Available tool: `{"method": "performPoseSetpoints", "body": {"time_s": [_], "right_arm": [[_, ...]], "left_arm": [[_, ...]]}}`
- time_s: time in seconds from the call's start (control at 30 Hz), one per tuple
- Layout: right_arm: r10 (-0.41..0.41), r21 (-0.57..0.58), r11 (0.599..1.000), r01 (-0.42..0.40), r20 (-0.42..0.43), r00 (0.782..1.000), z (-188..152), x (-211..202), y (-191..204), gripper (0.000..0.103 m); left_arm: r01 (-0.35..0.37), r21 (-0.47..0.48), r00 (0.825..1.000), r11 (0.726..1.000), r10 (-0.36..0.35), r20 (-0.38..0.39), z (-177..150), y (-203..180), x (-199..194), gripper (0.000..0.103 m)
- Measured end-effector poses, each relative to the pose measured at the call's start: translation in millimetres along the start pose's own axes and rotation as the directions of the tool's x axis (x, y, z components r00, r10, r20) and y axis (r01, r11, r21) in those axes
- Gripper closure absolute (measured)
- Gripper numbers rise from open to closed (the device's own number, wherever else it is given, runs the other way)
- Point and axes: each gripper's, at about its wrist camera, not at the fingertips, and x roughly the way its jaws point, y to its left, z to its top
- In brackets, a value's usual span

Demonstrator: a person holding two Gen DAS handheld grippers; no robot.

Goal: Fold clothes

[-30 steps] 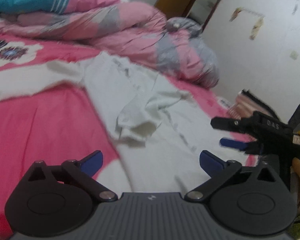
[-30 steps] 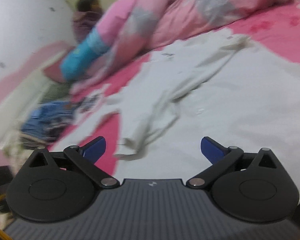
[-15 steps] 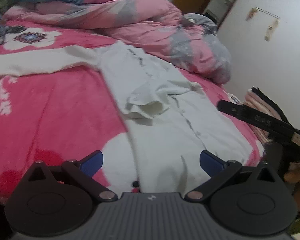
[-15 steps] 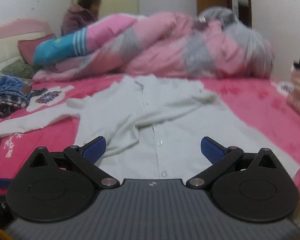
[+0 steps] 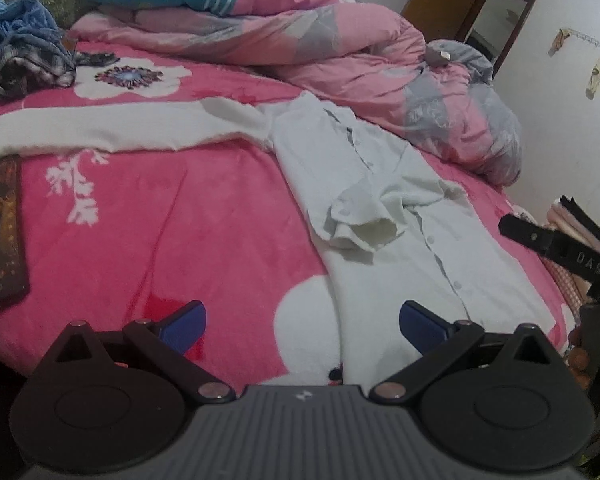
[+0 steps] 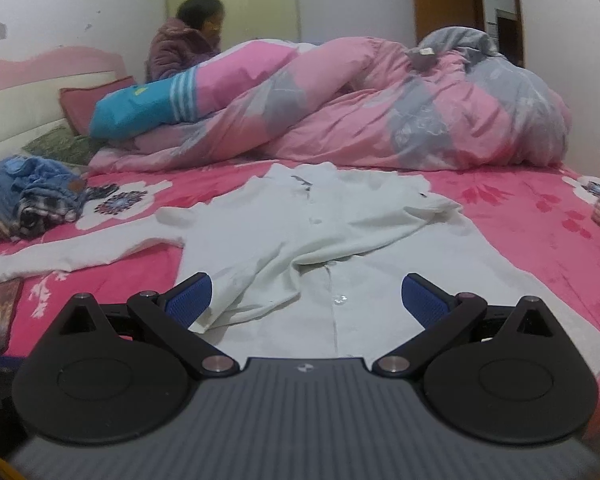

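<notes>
Both tools had pulled back from the pale white button-front shirt (image 6: 332,256) vs 1 s ago, when they were low and close over the cloth w/ motion blur. Now both views were steady and wider, taking in the whole garment.

Left tool (image 5: 302,322): jaws spread wide, nothing between the blue pads. Right tool (image 6: 306,300): same, spread wide and empty, hovering above the shirt's lower front; its black body also showed at the right edge of the left view.

The shirt lay face up on the pink flower-print bed cover (image 5: 148,216), collar toward the heaped pink and grey quilt (image 6: 400,120), hem toward the tools. One sleeve (image 5: 360,220) sat folded in across the chest, cuff bunched near the button line. The other long sleeve (image 5: 100,128) lay stretched straight out over the cover, not yet folded.

Judgement: one sleeve fold looked done and let go, so the retreat reads as a re-set btwn steps. Next prob. the outstretched sleeve, then the body folds. The bunched cuff may need flattening first, else the fold goes lumpy.

Elsewhere: crumpled blue and plaid clothes (image 6: 32,196) near the headboard, and a person in a purple padded jacket (image 6: 184,40) beyond the bed.
</notes>
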Motion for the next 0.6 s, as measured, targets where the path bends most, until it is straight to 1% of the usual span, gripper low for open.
{"method": "performPoseSetpoints", "body": {"time_s": [0.13, 0.2, 0.3, 0.4, 0.5, 0.6], "right_arm": [[0.007, 0.013, 1.000, -0.007, -0.007, 1.000, 4, 3, 0, 0.001], [0.008, 0.026, 1.000, -0.008, -0.010, 1.000, 6, 4, -1, 0.001], [0.032, 0.050, 0.998, -0.030, -0.036, 0.999, 9, 10, -3, 0.001], [0.073, 0.082, 0.994, -0.067, -0.073, 0.995, 11, 16, -6, 0.001], [0.124, 0.128, 0.985, -0.113, -0.083, 0.989, 13, 25, -6, 0.001], [0.157, 0.144, 0.979, -0.145, -0.080, 0.984, 17, 35, -3, 0.001]], "left_arm": [[-0.021, -0.035, 0.999, 0.999, 0.022, 0.031, 6, 8, -1, 0.000], [-0.036, -0.017, 0.998, 0.999, 0.037, 0.056, 9, 9, -2, 0.000], [-0.082, 0.042, 0.991, 0.996, 0.077, 0.106, 12, 4, -2, 0.000], [-0.150, 0.100, 0.978, 0.984, 0.133, 0.163, 15, -1, -1, 0.000], [-0.171, 0.155, 0.970, 0.973, 0.139, 0.201, 17, -4, 6, 0.001], [-0.180, 0.208, 0.965, 0.961, 0.132, 0.227, 18, -8, 14, 0.003]]}}
